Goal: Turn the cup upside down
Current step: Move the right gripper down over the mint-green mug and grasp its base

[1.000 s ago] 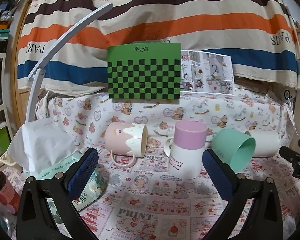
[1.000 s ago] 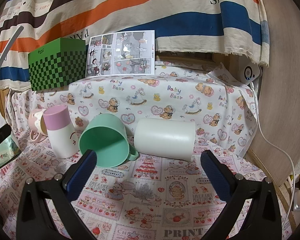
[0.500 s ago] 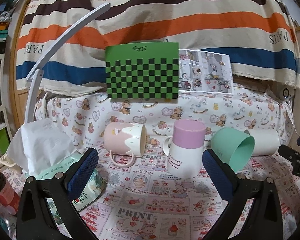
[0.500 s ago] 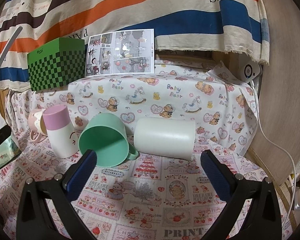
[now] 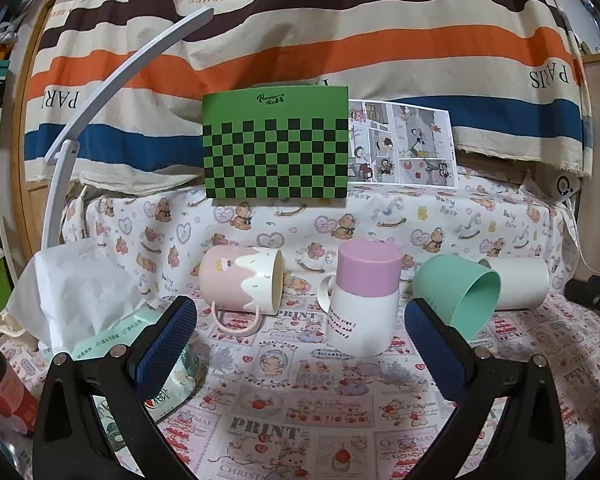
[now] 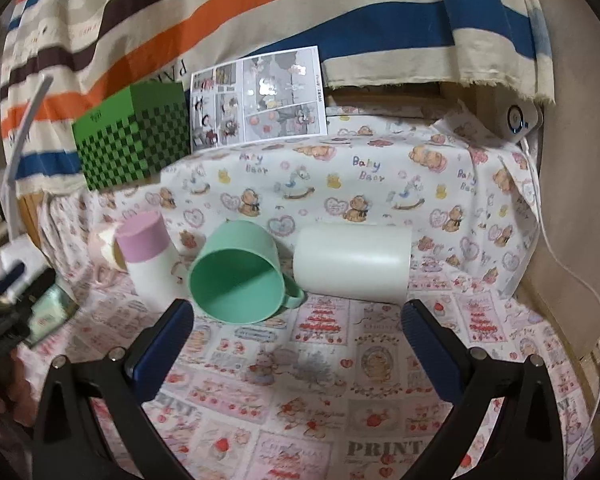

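Several cups sit in a row on the patterned cloth. A pink mug (image 5: 240,286) lies on its side with its mouth to the right. A pink-and-white mug (image 5: 364,300) stands upside down. A green cup (image 5: 456,294) (image 6: 238,272) lies on its side with its mouth toward me. A white cup (image 5: 518,284) (image 6: 352,262) lies on its side at the right. My left gripper (image 5: 300,344) is open and empty, short of the upside-down mug. My right gripper (image 6: 298,340) is open and empty, just in front of the green and white cups.
A tissue pack (image 5: 100,320) and a red-capped bottle (image 5: 4,384) are at the left. A green checkered box (image 5: 276,148) and a comic sheet (image 5: 404,148) stand on the raised ledge behind. A white lamp arm (image 5: 100,96) curves over the left. A cable (image 6: 572,280) hangs at the right.
The right gripper has moved closer to the green and white cups and tilted slightly. The left gripper has shifted a little; the cups have not moved.
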{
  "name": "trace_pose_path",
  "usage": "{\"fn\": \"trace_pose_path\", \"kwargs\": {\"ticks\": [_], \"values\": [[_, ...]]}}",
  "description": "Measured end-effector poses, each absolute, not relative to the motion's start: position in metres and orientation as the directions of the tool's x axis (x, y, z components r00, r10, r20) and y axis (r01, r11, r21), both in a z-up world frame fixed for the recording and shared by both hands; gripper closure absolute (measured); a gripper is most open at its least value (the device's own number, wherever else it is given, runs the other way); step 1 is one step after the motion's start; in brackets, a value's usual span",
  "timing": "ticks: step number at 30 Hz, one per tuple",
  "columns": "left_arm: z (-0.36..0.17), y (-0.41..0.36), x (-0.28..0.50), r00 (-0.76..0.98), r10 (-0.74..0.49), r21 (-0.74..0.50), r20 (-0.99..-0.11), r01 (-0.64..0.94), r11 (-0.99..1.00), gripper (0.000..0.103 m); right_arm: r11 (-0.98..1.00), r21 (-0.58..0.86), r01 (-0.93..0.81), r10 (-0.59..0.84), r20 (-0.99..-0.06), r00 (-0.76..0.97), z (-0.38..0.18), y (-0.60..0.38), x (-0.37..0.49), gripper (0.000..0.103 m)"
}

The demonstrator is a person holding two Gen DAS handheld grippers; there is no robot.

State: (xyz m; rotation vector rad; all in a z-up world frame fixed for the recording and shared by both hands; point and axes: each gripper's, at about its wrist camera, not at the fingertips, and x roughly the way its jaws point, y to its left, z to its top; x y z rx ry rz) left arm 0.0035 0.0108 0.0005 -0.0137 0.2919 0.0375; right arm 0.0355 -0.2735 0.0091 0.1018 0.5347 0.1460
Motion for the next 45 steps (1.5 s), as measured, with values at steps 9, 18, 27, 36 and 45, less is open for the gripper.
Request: {"fn": "trace_pose_path", "kwargs": {"ticks": [9, 18, 27, 36, 45], "values": [[0.000, 0.013, 0.004, 0.953, 0.047, -0.006, -0.300, -0.051, 0.999, 0.000, 0.976, 0.186, -0.112, 0.199, -0.561, 0.803, 0.042, -0.279, 0.038, 0.000], [0.000, 0.016, 0.005, 0.951, 0.070, -0.009, -0.301, -0.076, 0.997, 0.000, 0.922, 0.238, -0.304, 0.380, -0.705, 0.600, 0.093, -0.230, 0.094, 0.000], [0.001, 0.017, 0.006, 0.951, 0.066, -0.006, -0.302, -0.071, 0.997, 0.000, 0.978, 0.088, -0.191, 0.159, -0.905, 0.395, 0.042, -0.180, 0.201, 0.009], [0.000, 0.016, 0.007, 0.949, 0.091, -0.005, -0.302, -0.097, 0.995, 0.000, 0.971, -0.125, -0.204, -0.070, -0.964, 0.258, -0.005, -0.148, 0.238, 0.009], [0.001, 0.011, 0.006, 0.950, 0.097, 0.014, -0.296, -0.098, 0.995, 0.000, 0.970, -0.169, -0.177, -0.133, -0.971, 0.200, -0.023, -0.148, 0.248, 0.015]]}}
